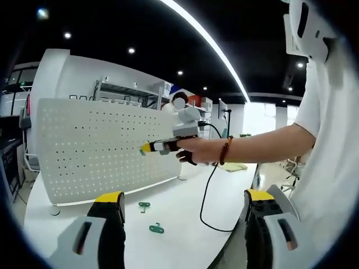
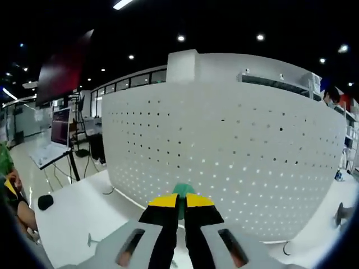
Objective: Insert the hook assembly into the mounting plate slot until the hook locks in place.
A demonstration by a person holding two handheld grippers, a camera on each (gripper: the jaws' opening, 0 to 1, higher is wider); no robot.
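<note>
The white perforated mounting plate (image 1: 95,151) stands upright on the white table (image 1: 185,224). In the right gripper view the plate (image 2: 235,151) looms close ahead. My right gripper (image 2: 180,200) is shut on a green hook (image 2: 182,191), whose tip pokes out between the yellow-tipped jaws a short way from the plate. In the left gripper view the right gripper (image 1: 147,148) is held by a person's hand, pointing at the plate's face. My left gripper (image 1: 184,199) is open, its jaws wide apart above the table. Two more green hooks (image 1: 145,206) (image 1: 156,228) lie on the table between them.
A black cable (image 1: 205,196) runs from the right gripper down across the table. The person's arm (image 1: 263,143) and white shirt take up the right side. Shelving (image 1: 129,92) stands behind the plate. A laptop on a stand (image 2: 59,129) is off to the left.
</note>
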